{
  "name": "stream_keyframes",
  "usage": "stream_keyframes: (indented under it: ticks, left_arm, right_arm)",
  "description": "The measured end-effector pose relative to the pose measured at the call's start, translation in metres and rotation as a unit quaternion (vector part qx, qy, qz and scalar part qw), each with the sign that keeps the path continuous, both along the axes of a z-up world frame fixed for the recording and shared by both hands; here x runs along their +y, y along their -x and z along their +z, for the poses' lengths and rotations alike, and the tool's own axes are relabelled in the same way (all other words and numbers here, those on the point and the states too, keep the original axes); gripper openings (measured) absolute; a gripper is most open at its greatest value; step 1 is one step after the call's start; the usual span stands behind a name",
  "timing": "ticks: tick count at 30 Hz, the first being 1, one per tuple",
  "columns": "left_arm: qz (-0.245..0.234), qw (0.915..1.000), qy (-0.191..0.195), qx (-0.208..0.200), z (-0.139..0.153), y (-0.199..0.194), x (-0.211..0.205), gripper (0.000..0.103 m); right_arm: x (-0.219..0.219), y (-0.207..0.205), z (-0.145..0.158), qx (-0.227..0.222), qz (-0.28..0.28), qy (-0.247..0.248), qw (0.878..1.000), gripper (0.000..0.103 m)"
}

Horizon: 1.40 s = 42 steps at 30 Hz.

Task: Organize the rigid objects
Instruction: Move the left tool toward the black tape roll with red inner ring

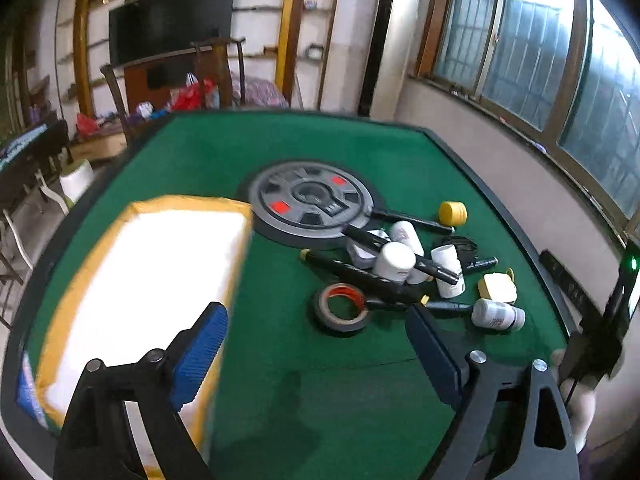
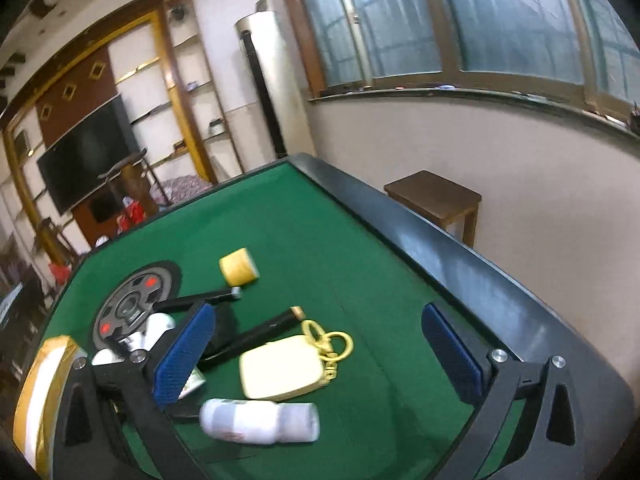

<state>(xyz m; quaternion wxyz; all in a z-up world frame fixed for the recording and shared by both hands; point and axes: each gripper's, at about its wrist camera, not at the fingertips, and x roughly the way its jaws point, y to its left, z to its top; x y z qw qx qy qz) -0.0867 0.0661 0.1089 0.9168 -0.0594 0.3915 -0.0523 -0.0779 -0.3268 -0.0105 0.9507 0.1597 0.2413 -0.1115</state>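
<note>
Centrally, a green tabletop [image 1: 320, 400] with a dark raised rim is seen, and a round grey control dial [image 1: 310, 204] is set into its middle. Toward its left edge a shallow yellow-sided box [image 1: 72, 300] is placed; its white inside is overexposed, and no contents can be made out. A heap of rigid objects is gathered between the dial and the right edge: at least four white bottles [image 1: 394, 260] (some half buried), several black pens [image 1: 352, 270] lying crossed, one roll of dark tape [image 1: 342, 308], one yellow cap [image 1: 453, 213] and one cream case [image 2: 280, 368] with a gold keyring [image 2: 328, 342]. The left gripper [image 1: 316, 344] is held wide above the tabletop's near edge, nothing between its blue pads. The right gripper [image 2: 320, 356] is likewise spread wide over the cream case, and no contact is seen.
</note>
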Motion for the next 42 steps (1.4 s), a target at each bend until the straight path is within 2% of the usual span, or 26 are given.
stream_keyframes:
  ticks: [2,3,6,9,11,12,14,15,16,21,24,26,27,31,37,42]
  left_arm:
    - [-0.003,0.9997,0.005,0.023,-0.008,-0.015,-0.011,0.092]
    - [-0.001,0.9995,0.006,0.032,-0.012,-0.023,-0.016,0.092]
    - [-0.003,0.9996,-0.001,0.028,-0.016,-0.045,-0.033,0.092]
    - [-0.019,0.9973,-0.069,0.015,-0.022,-0.074,-0.060,0.092]
    - [-0.031,0.9943,-0.097,0.033,-0.034,-0.092,-0.073,0.092]
    - [-0.041,0.9940,-0.095,0.037,-0.037,-0.095,-0.075,0.089]
    - [-0.076,0.9942,-0.067,0.037,-0.035,-0.093,-0.076,0.068]
    - [-0.090,0.9932,-0.061,0.041,-0.033,-0.088,-0.076,0.050]
    - [-0.111,0.9909,-0.061,0.046,-0.031,-0.081,-0.078,0.043]
    - [-0.166,0.9793,-0.087,0.076,-0.039,-0.044,-0.081,0.043]
    - [-0.175,0.9787,-0.065,0.086,-0.038,-0.025,-0.066,0.043]
    - [-0.176,0.9804,-0.036,0.082,-0.033,-0.017,-0.051,0.043]
    - [-0.173,0.9815,-0.027,0.079,-0.030,-0.014,-0.045,0.043]
    - [-0.123,0.9903,-0.016,0.063,-0.022,-0.018,-0.022,0.056]
    - [-0.070,0.9930,0.031,0.090,-0.038,-0.039,-0.007,0.056]
    - [-0.062,0.9925,-0.048,0.094,-0.061,-0.049,-0.020,0.056]
  right_arm:
    - [-0.004,0.000,-0.006,0.006,-0.002,-0.012,1.000,0.103]
    - [-0.003,0.004,-0.003,-0.007,0.004,-0.017,1.000,0.103]
    - [0.009,0.003,-0.002,-0.014,0.016,0.009,1.000,0.103]
    - [0.022,-0.003,-0.002,-0.004,0.032,0.034,0.999,0.103]
    - [0.027,-0.003,-0.002,-0.005,0.035,0.045,0.998,0.103]
    - [0.028,-0.003,-0.002,-0.005,0.034,0.048,0.998,0.103]
    - [0.029,-0.003,-0.002,-0.004,0.033,0.048,0.998,0.103]
    - [0.029,-0.004,-0.002,0.000,0.031,0.047,0.998,0.103]
    - [0.029,-0.005,-0.003,0.003,0.029,0.045,0.999,0.103]
    - [0.026,-0.008,-0.006,0.017,0.027,0.041,0.999,0.103]
    - [0.025,-0.007,-0.006,0.019,0.025,0.042,0.999,0.103]
    - [0.025,-0.008,-0.007,0.022,0.024,0.040,0.999,0.103]
    - [0.024,-0.008,-0.007,0.023,0.024,0.039,0.999,0.103]
    - [0.022,-0.008,-0.007,0.026,0.023,0.039,0.999,0.103]
    - [0.021,-0.009,-0.009,0.036,0.024,0.038,0.998,0.103]
    - [0.020,-0.009,-0.010,0.042,0.024,0.037,0.998,0.103]
